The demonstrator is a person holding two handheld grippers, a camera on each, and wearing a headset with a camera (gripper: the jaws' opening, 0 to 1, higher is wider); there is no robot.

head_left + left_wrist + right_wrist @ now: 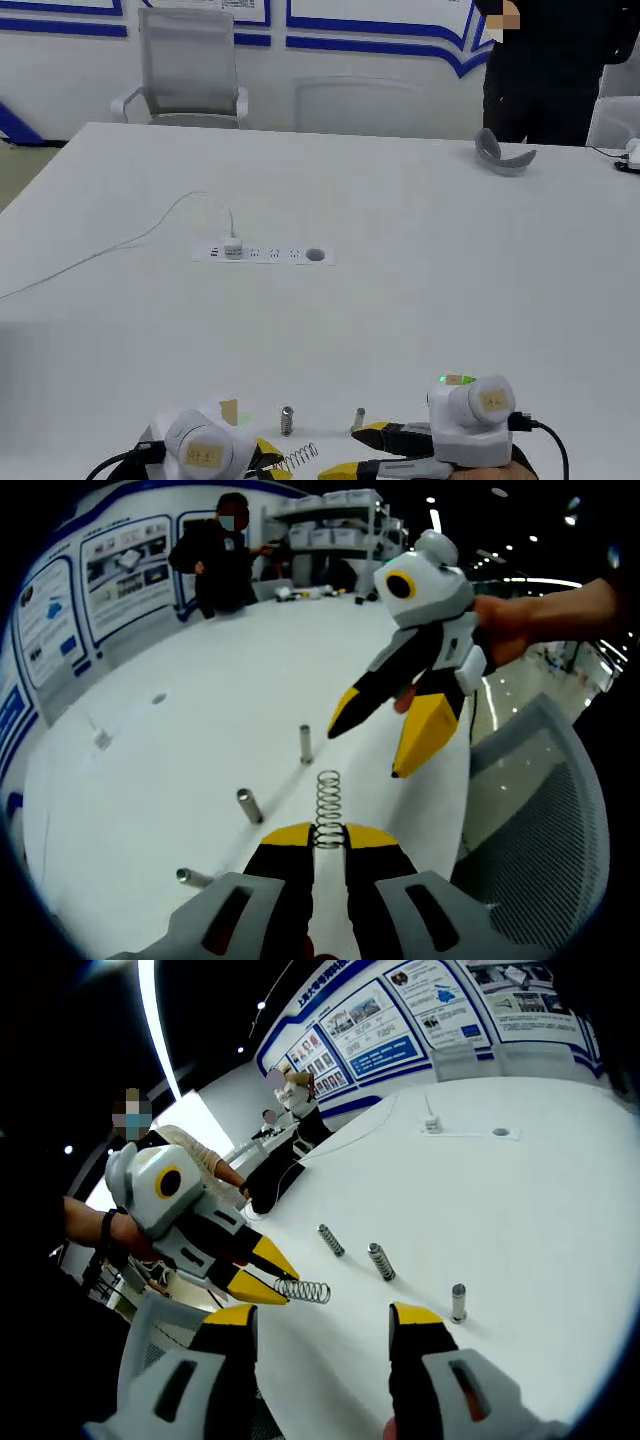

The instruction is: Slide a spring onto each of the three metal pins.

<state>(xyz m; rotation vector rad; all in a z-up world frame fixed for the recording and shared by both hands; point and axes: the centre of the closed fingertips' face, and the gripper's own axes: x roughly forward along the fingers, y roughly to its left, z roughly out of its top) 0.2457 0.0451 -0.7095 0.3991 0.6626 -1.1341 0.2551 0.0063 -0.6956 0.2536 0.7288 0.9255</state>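
Yellow-tipped jaws of the left gripper (316, 835) are clenched on the near end of a small coil spring (328, 798). The rest of the coil sticks out free, above the white table (400, 200) and close to its near edge. The right gripper (322, 1318) is released, with nothing between its jaws, and hovers just right of the spring.

The main risk I see is the grip itself. Only the last few turns are pinched, so the coil could swivel between the tips or flick out, and once loose it might roll off the near edge. Squeezing harder to stop that could crush those turns, and they might then no longer pass over a pin.

The second risk is at the bare pin (458, 1302), which stands upright to the right of the spring, near the right gripper's tips. If the free end arrives tilted, it may catch on the pin's top and buckle. I cannot tell whether the pin is fixed to the table, so it might also be knocked over.

The spring is thin bright wire, open-wound, straight and undamaged. Two sprung pins (380, 1260) (330, 1240), further left, already wear theirs, so by my reading this is the last one.
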